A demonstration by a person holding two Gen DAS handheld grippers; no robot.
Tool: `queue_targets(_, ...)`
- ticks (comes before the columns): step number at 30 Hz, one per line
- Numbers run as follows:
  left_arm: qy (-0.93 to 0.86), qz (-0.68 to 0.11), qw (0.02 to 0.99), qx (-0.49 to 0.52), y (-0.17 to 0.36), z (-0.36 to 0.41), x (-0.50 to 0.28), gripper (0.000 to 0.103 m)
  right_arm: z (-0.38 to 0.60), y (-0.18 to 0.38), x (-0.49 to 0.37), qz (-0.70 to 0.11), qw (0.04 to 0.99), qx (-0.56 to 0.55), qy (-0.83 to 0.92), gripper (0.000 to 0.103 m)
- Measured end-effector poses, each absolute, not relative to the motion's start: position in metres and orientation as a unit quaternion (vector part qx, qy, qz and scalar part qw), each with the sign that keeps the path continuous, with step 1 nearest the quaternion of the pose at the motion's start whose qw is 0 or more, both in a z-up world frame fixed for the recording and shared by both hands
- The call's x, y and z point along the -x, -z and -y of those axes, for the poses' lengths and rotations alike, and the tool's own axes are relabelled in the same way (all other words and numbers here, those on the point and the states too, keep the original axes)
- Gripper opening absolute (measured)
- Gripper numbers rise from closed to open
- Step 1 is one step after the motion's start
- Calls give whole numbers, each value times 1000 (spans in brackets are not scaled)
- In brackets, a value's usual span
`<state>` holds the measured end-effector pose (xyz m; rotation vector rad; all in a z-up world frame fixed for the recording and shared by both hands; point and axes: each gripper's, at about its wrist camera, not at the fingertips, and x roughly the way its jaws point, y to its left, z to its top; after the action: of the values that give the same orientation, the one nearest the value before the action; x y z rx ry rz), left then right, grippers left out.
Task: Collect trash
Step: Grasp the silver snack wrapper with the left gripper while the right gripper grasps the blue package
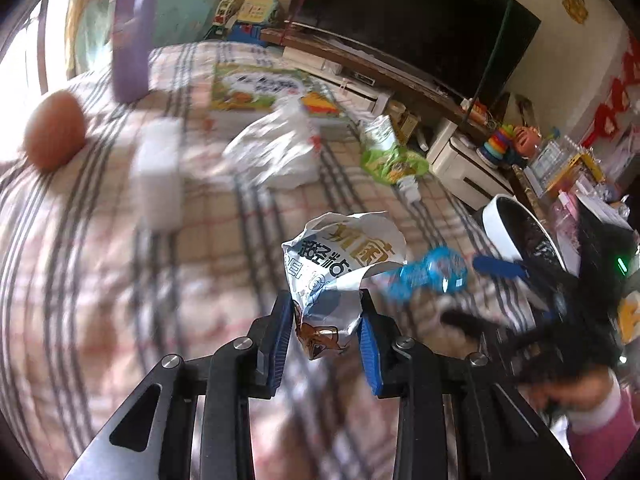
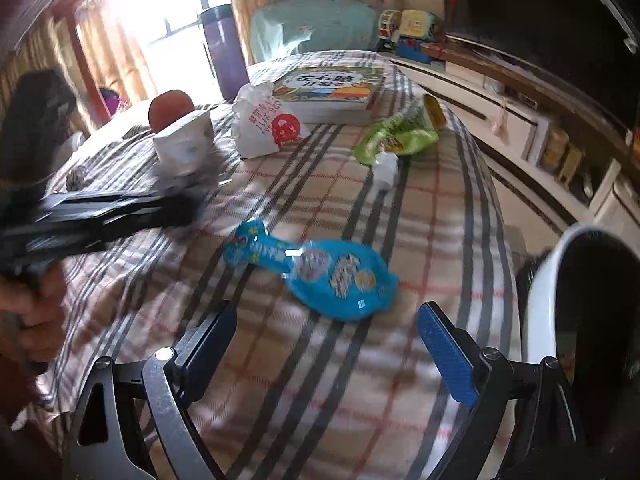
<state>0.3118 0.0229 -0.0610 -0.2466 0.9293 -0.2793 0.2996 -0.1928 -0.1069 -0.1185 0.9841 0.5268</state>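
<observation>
My left gripper [image 1: 326, 312] is shut on a crumpled white and blue snack wrapper [image 1: 340, 268] and holds it above the checked tablecloth. My right gripper [image 2: 326, 324] is open and empty, just short of a blue snack bag [image 2: 320, 272] that lies flat on the cloth; the bag also shows in the left wrist view [image 1: 428, 274]. A white bin with a black liner [image 2: 576, 300] stands at the table's right edge, also in the left wrist view [image 1: 516, 232]. A green wrapper [image 2: 400, 138] and a white plastic bag [image 2: 268, 128] lie farther back.
A picture book [image 2: 332, 88], a purple flask [image 2: 224, 52], an orange-brown ball [image 2: 170, 108] and a white tissue pack [image 2: 184, 140] sit at the back of the table. A small white crumpled scrap [image 2: 386, 170] lies by the green wrapper. A TV cabinet [image 2: 520, 112] runs along the right.
</observation>
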Motion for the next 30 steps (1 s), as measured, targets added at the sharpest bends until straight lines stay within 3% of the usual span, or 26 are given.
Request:
queue_targets(6,143,-455,866,150,77,-48,-297,30,179,118,-315,-473,843,93,-239,89)
queue_targets(7,146,-454,865,154,77,-49,-297,30,180,120,-315,-478,842,92,-233,84)
queue_targets(8,150,-452,865,156,77,-50,-297,31,180,120,-315,-479,844,93,-223,71)
queue_targets(9,152,-451,865,157,76,-50,-298,31,181,119,-312,-478,848,90,-210,66)
queue_targets(11,162,-449,865,156,77,-50,-302,32,184,116,-306,-486,848,71,-199,65)
queue_targets(16,176,-447,863,156,89,-54,-305,33,191,108,-271,-505,844,-16,-178,68)
queue_targets(19,184,-448,861,153,90,-56,-307,33,188,103,-250,-495,851,-23,-176,81)
queue_targets(22,191,-448,861,144,91,-56,-311,34,183,98,-241,-478,858,2,-188,90)
queue_targets(30,184,-448,862,152,90,-54,-304,34,162,100,-264,-471,835,145,-244,91)
